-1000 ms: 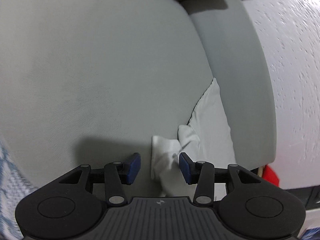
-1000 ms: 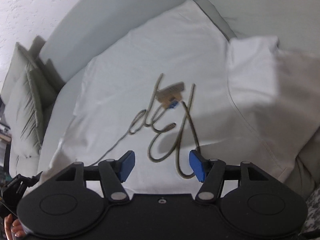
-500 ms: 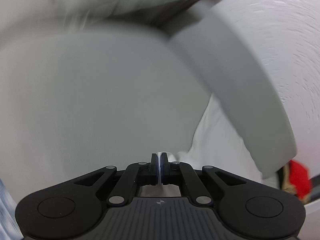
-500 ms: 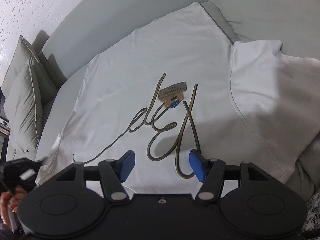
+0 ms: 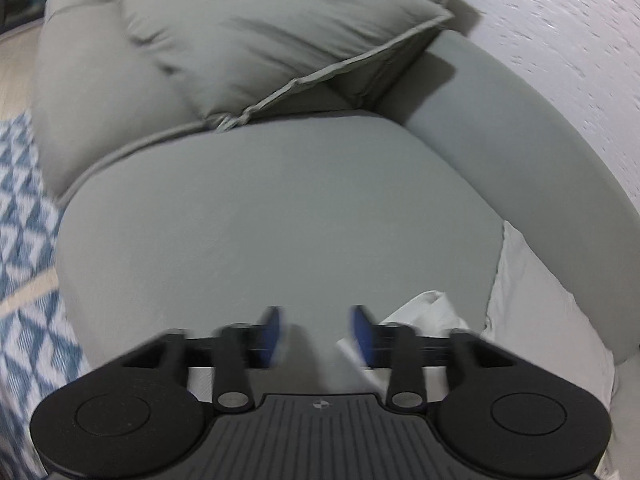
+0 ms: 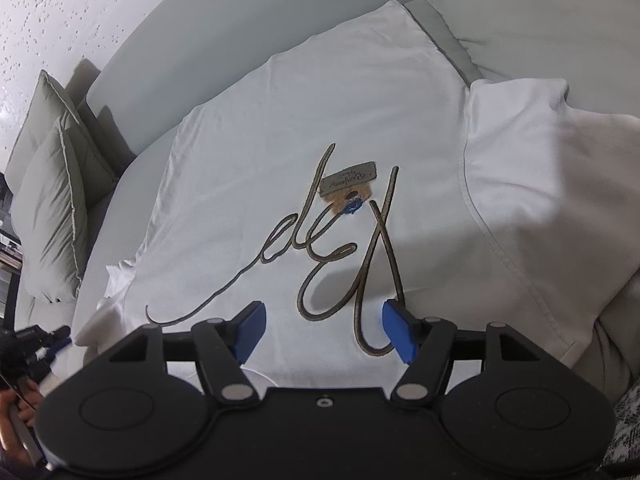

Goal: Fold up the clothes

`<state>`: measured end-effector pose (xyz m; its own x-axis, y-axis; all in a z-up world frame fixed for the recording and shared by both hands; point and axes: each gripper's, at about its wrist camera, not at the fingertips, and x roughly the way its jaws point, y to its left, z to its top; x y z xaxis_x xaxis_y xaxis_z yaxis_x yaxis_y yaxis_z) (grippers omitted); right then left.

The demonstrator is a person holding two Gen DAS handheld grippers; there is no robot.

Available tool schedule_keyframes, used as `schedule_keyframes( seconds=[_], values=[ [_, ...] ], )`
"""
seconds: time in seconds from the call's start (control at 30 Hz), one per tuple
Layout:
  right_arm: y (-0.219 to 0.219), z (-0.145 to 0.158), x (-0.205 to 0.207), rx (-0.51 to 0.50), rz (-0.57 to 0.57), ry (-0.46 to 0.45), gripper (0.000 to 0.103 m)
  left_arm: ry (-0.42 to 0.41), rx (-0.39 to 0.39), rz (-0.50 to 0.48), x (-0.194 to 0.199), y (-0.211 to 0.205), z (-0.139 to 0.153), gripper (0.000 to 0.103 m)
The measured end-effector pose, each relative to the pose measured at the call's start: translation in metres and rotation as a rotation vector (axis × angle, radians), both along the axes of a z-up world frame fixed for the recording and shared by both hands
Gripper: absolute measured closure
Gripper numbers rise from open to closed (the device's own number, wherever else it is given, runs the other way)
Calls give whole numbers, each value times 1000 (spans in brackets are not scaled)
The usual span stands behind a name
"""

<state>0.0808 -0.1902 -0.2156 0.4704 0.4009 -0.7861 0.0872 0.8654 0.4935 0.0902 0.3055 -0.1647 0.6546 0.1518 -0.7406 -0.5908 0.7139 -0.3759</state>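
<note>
Grey sofa: white T-shirt spread on seat. Left gripper just reopened, empty; right gripper opening, empty.

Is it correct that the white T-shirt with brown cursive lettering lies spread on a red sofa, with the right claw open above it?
Not quite. The sofa is pale grey, not red, as the right wrist view shows. The rest holds: the white T-shirt with brown cursive lettering lies spread on it, and the right claw is open above it, with nothing between its blue pads.
</note>
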Motion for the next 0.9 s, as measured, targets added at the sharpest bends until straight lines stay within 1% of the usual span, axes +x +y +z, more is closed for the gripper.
schedule_keyframes(
  seconds=[0.1, 0.17, 0.23, 0.3, 0.33, 0.37, 0.4, 0.47, 0.5, 0.57, 0.6, 0.67, 0.7, 0.73, 0.77, 0.8, 0.83, 0.87, 0.9],
  values=[
    [1, -1, 1, 3, 2, -2, 35, -26, -113, -2, -7, 5, -10, 60],
    [2, -1, 1, 1, 4, -5, 35, -51, -195, -30, -3, 5, -17, 55],
    [4, -1, 1, -7, 8, -8, 34, -60, -249, -56, 4, 2, -22, 55],
    [5, -1, 2, -12, 10, -7, 33, -72, -292, -74, 14, -2, -26, 59],
    [6, -1, 2, -12, 10, -7, 33, -75, -318, -81, 18, -3, -29, 70],
    [5, -1, 2, -12, 9, -6, 33, -71, -338, -90, 22, -4, -33, 94],
    [5, -1, 2, -12, 9, -6, 33, -67, -325, -98, 25, -5, -36, 103],
    [6, -1, 2, -13, 10, -7, 33, -55, -172, -100, 25, -15, -29, 103],
    [6, -1, 1, -13, 12, -8, 33, -45, -65, -104, 24, -23, -23, 103],
    [6, -1, 1, -12, 14, -10, 33, 7, 110, -132, 27, -38, -19, 101],
    [6, -1, 1, -12, 14, -11, 33, 47, 181, -160, 31, -45, -21, 101],
    [6, -1, 2, -16, 18, -12, 32, 121, 317, -213, 37, -61, -25, 96],
    [6, -1, 2, -20, 24, -13, 31, 139, 365, -237, 38, -67, -25, 93],
    [7, 0, 2, -27, 33, -17, 31, 155, 399, -253, 38, -72, -22, 86],
    [7, 1, 1, -29, 37, -20, 31, 167, 413, -257, 36, -74, -19, 79],
    [6, 3, -2, -24, 35, -21, 31, 171, 412, -243, 31, -74, -14, 75],
    [4, 5, -4, -20, 34, -23, 31, 161, 407, -217, 22, -73, -9, 66],
    [3, 8, -6, -16, 32, -25, 31, 136, 402, -185, 11, -72, -3, 63],
    [2, 10, -9, -11, 31, -26, 30, 110, 396, -157, 2, -72, 4, 64]
  ],
)
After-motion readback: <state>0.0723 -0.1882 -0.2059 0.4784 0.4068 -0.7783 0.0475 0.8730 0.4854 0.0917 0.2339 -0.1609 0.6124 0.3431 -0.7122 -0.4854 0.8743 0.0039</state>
